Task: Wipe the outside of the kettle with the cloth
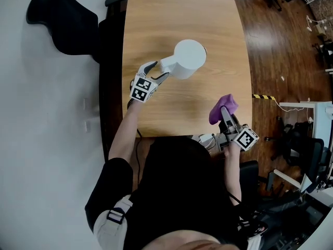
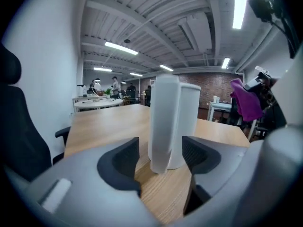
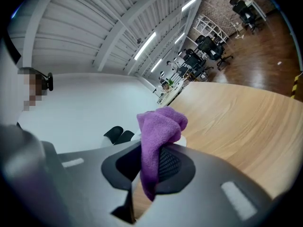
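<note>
White kettle (image 2: pixel 187 122) handle stands between parted fingers (image 2: pixel 120 162) of left gripper (image 2: pixel 161 156).

The bench (image 1: pixel 156 14) was seen steeply from above in the head view. Both gripper views were aimed low across its shared top. The kettle (image 2: pixel 173 122) was framed close in the left gripper view.

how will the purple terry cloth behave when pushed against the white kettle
Probably floppy: the purple terry cloth folds over and droops above the right gripper. Likely light, since a small pinch holds it all. It should mould to the tall white kettle.
</note>
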Tool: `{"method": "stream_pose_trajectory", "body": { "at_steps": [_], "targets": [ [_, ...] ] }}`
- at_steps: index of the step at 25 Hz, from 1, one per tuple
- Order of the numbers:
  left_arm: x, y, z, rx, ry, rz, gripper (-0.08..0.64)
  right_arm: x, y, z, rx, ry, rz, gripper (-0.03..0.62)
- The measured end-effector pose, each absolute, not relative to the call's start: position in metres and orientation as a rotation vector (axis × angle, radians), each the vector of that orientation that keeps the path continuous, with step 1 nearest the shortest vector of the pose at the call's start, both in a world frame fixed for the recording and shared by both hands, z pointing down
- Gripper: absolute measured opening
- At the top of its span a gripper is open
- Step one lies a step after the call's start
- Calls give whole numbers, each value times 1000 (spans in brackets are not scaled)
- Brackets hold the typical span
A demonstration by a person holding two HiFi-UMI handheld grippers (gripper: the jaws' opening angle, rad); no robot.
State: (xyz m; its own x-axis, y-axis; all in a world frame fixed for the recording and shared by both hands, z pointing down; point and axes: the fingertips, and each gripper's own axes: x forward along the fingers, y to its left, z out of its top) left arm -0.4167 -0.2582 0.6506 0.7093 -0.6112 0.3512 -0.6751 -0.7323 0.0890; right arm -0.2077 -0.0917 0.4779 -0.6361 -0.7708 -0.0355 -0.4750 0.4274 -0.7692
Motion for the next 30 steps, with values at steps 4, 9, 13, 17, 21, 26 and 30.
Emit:
{"method": "stream_pose_trajectory", "body": {
  "at_steps": [4, 9, 13, 17, 21, 26, 30],
  "targets": [
    [-419, -262, 618, 2763, -1084, 535, 330, -226, -95, 485, -1038, 2303, -1091, 49],
    [-405, -267, 620, 2775, -988, 777, 278, -248, -93, 489, -1018, 2326, -1120, 49],
    [-403, -284, 623, 2665, -1069, 807, 268, -242, -90, 500, -1016, 2320, -1133, 49],
    [-395, -329, 623, 2570, -1172, 825, 261, -225, -102, 520, -1042, 2277, -1194, 49],
    [-372, -377, 622, 2480, -1221, 822, 247, -199, -125, 521, -1003, 2272, -1195, 49],
    [-331, -417, 614, 2334, -1314, 749, 239, -140, -156, 529, -1024, 2219, -1231, 49],
    [-320, -455, 607, 2166, -1520, 666, 239, -109, -185, 549, -1024, 2172, -1289, 49]
  ]
}}
